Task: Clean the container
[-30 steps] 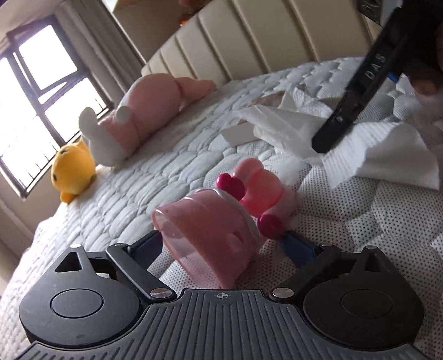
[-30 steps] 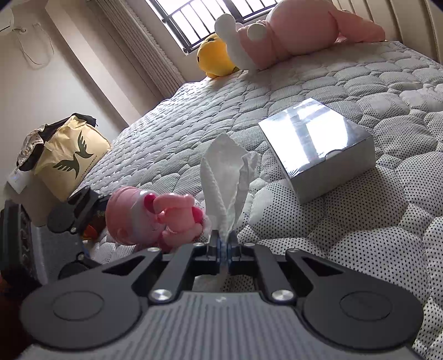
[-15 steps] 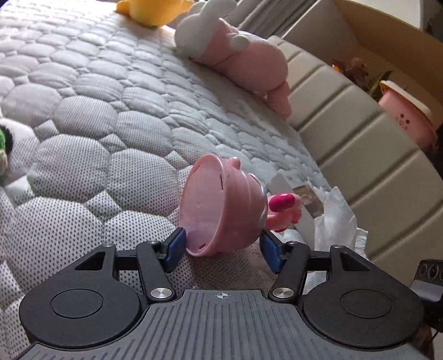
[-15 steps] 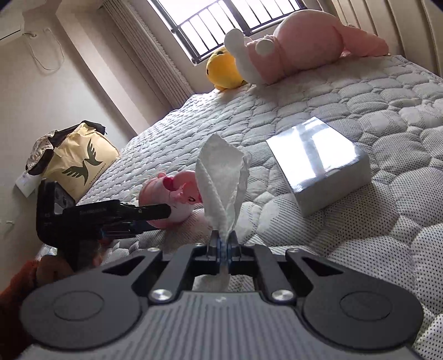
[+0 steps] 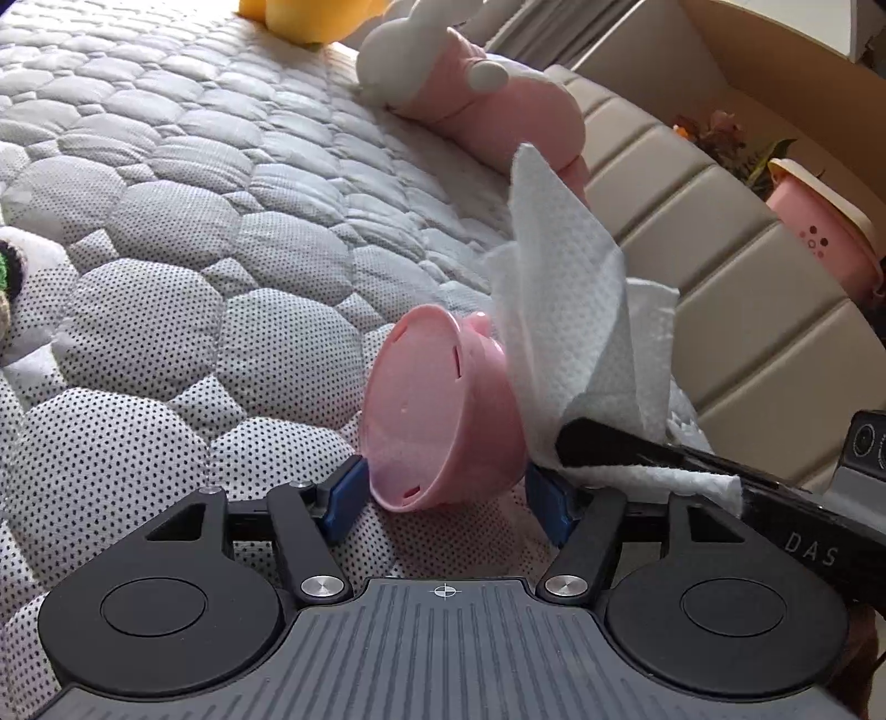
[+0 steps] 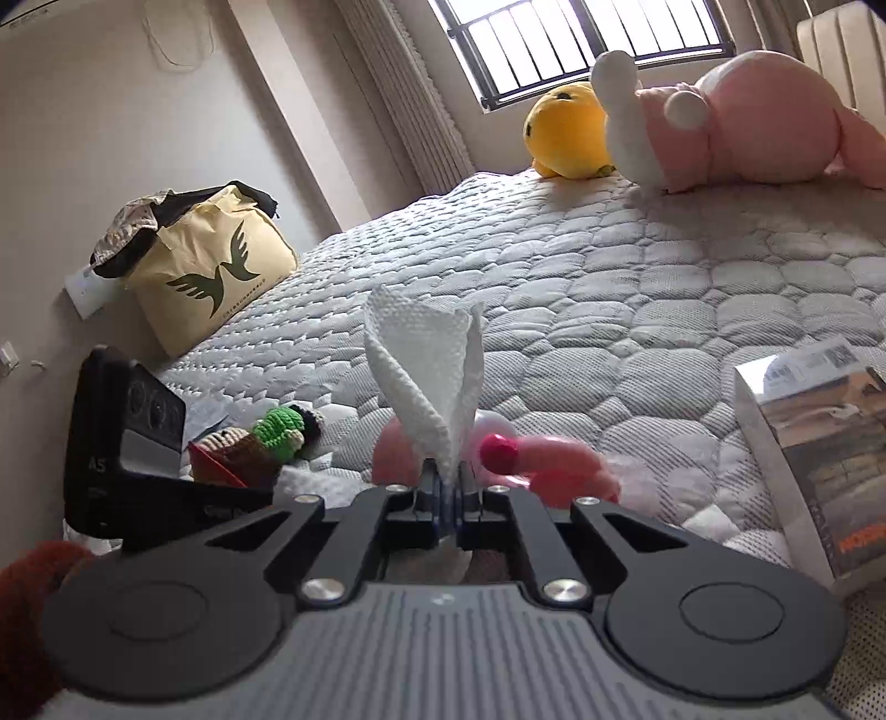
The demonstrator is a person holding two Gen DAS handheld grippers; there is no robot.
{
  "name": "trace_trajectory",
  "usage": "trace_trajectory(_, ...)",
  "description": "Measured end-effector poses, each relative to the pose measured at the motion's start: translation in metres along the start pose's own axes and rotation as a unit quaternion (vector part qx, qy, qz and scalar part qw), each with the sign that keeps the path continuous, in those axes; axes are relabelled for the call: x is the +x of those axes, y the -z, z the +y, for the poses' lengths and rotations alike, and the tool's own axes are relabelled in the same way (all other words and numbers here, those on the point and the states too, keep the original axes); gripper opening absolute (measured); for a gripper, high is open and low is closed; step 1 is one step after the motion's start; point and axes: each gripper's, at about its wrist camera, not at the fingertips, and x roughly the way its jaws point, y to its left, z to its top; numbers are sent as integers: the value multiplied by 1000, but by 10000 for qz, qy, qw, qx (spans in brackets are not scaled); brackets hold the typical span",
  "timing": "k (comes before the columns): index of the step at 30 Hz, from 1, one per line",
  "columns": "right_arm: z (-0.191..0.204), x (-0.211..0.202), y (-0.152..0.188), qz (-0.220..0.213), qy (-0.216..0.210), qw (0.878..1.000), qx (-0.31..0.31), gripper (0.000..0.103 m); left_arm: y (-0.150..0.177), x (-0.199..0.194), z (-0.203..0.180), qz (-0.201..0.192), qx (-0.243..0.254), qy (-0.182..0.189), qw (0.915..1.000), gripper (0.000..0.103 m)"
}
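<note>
- Left tongs [image 5: 446,498] grip a pink container [image 5: 443,410], blue pads pressed against its sides, its open mouth tipped sideways above the quilted bed [image 5: 221,232].
- Right tongs [image 6: 448,495], clamped shut, pinch a white paper towel [image 6: 426,365] that stands upright just beside the container's outer wall.
- Pink plush toy [image 6: 731,133] and yellow plush toy [image 6: 565,130] lie near the window [image 6: 581,39].

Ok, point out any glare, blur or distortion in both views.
Left wrist view: fisheye bends the mattress; the paper towel looks slightly motion-blurred. Right wrist view: the barred window is blown out; the pink container is blurred; the silver box catches glare.
</note>
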Motion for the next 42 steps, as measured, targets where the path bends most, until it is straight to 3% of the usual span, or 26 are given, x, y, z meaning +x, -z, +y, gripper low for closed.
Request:
trace_trajectory(5, -33, -23, 16, 74, 553, 9980, 305, 6, -6, 3, -5, -179, 115, -234, 9995, 72)
trace_trajectory(9, -55, -40, 16, -125, 726, 9953, 631, 6, -9, -7, -13, -379, 444, -591, 9965, 72)
trace_trajectory(12, -69, -29, 10, -81, 790, 9928, 896, 6, -8, -17, -14, -494, 647, -802, 9934, 71)
trace_trajectory(17, -40, 16, 13, 223, 324, 9957, 840, 6, 5, -39, -6, -545, 774, -967, 9908, 71)
trace_trajectory(21, 5, 37, 19, 286, 67, 9989, 371, 6, 15, -75, 0, -998, 800, -1214, 9843, 68)
trace_trajectory(25, 18, 37, 18, 423, -647, 9955, 542, 6, 21, -114, 5, -1554, 582, -1284, 9777, 70)
trace_trajectory(27, 25, 37, 17, 491, -1008, 9917, 633, 6, 22, -125, 0, -1729, 547, -1240, 9756, 76)
trace_trajectory(30, 26, 24, 16, 442, -1312, 9874, 772, 6, 26, -131, -18, -1852, 779, -1204, 9722, 80)
trace_trajectory(33, 7, -14, 15, 48, -1019, 9919, 758, 6, 32, -122, -47, -1772, 1187, -1081, 9710, 84)
trace_trajectory(37, -46, -86, 23, -747, -426, 9896, 1152, 6, 36, -86, -88, -1361, 1442, -504, 9788, 88)
trace_trajectory(40, -81, -135, 34, -1321, 114, 9802, 1474, 6, 32, -35, -107, -673, 974, 250, 9927, 90)
trace_trajectory(42, -100, -160, 42, -1602, 381, 9719, 1679, 6, 29, 3, -115, -200, 479, 742, 9959, 90)
